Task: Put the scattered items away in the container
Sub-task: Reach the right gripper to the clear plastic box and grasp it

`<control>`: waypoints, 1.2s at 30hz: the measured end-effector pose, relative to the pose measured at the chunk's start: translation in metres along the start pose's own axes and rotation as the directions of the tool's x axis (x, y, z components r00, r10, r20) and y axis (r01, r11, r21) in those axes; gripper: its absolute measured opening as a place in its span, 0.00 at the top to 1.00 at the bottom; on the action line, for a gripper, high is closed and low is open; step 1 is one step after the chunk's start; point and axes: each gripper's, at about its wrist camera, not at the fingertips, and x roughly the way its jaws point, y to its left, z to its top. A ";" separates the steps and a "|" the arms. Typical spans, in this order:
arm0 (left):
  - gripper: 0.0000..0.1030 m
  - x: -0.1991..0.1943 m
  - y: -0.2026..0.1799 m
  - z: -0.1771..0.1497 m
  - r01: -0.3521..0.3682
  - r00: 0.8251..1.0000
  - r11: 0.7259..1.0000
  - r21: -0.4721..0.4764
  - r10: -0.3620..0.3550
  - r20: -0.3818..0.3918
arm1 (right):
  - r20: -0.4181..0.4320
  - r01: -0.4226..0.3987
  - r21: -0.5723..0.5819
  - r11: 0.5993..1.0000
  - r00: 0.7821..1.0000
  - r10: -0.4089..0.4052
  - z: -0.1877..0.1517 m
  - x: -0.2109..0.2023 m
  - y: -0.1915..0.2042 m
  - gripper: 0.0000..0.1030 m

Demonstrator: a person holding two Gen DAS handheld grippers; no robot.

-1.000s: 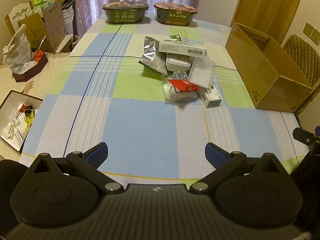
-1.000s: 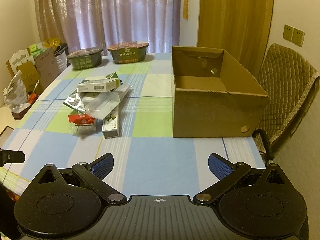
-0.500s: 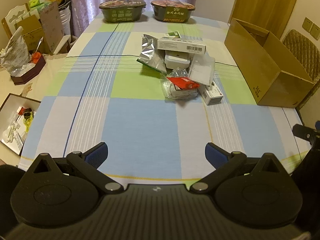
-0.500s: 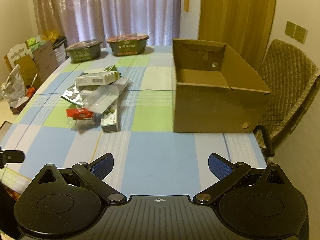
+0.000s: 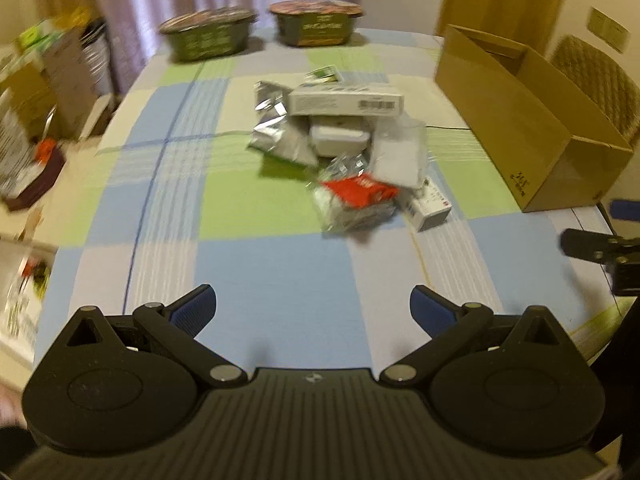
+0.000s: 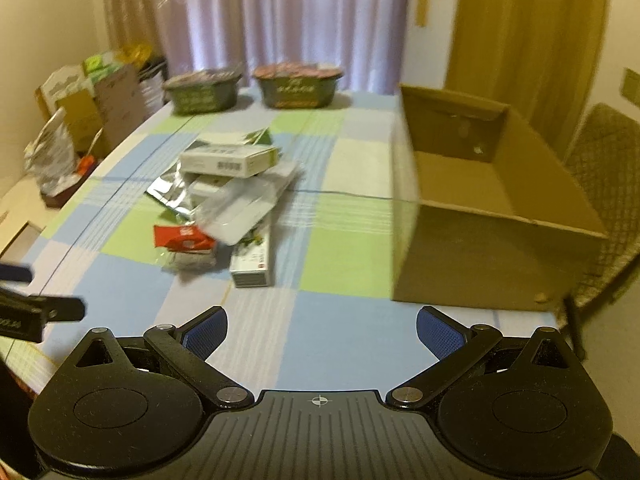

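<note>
A heap of small items lies mid-table: a long white box (image 5: 345,100) on top, a silver foil pouch (image 5: 276,132), a clear plastic case (image 5: 398,156), a red-labelled packet (image 5: 356,194) and a small white carton (image 5: 430,208). The same heap shows in the right wrist view, with the white box (image 6: 228,161), red packet (image 6: 182,238) and carton (image 6: 253,261). An open brown cardboard box (image 5: 528,120) (image 6: 492,208) stands empty to the right. My left gripper (image 5: 314,308) and right gripper (image 6: 322,330) both hover open over the near table edge, short of the heap, holding nothing.
Two dark green instant-noodle bowls (image 5: 208,38) (image 5: 316,22) sit at the table's far end. Cartons and bags (image 6: 80,116) crowd a side surface to the left. A quilted chair (image 6: 604,184) stands right of the box. The checked tablecloth (image 5: 272,276) lies bare near me.
Both grippers have moved forward toward the heap, which now looks larger; the views are motion-blurred. The jaws stay open.
</note>
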 end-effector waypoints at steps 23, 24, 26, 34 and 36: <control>0.02 0.066 0.004 0.043 0.137 0.985 0.924 0.356 -0.165 0.048 | -0.065 -0.225 -0.210 0.951 0.974 0.216 0.093 0.132 0.041 0.00; 0.02 0.066 0.004 0.043 0.142 0.984 0.919 0.367 -0.171 0.049 | -0.066 -0.225 -0.285 0.932 0.974 0.215 0.094 0.135 0.046 0.00; 0.02 0.066 0.006 0.044 0.152 0.981 0.909 0.388 -0.187 0.053 | -0.086 -0.239 -0.392 0.889 0.971 0.223 0.095 0.142 0.052 0.00; 0.02 0.075 0.007 0.055 0.191 0.971 0.883 0.428 -0.234 0.050 | -0.222 -0.344 -0.543 0.766 0.939 0.264 0.103 0.173 0.046 0.00; 0.02 0.078 0.004 0.059 0.198 0.969 0.871 0.449 -0.243 0.043 | -0.246 -0.373 -0.538 0.756 0.927 0.282 0.105 0.178 0.043 0.00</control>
